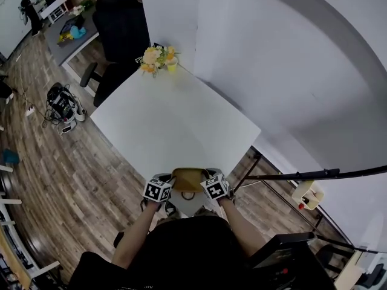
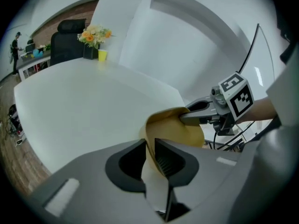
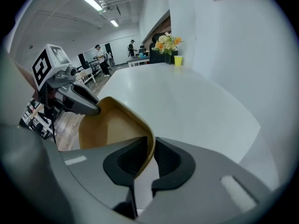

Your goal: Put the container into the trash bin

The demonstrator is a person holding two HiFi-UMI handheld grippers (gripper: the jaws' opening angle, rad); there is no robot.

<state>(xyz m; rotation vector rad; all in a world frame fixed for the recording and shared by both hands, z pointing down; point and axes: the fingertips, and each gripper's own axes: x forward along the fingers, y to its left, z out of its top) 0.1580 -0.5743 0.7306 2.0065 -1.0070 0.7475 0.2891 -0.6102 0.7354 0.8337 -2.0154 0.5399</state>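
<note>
A tan, bowl-like paper container (image 1: 188, 176) hangs at the near edge of the white table (image 1: 175, 119), held between both grippers. My left gripper (image 1: 172, 181) is shut on its left rim; in the left gripper view the thin rim (image 2: 175, 129) runs between the jaws of that gripper (image 2: 150, 146). My right gripper (image 1: 205, 178) is shut on the opposite rim, and the right gripper view shows the container wall (image 3: 112, 125) pinched in its jaws (image 3: 152, 146). Each gripper view also shows the other gripper's fingers on the far rim. No trash bin can be made out for certain.
A bunch of flowers (image 1: 156, 58) and a yellow cup (image 1: 172, 65) stand at the table's far corner, with a black office chair (image 1: 121, 29) behind. White walls rise on the right. A black bar (image 1: 302, 175) juts out at the lower right. Gear with cables (image 1: 63, 104) lies on the wood floor at left.
</note>
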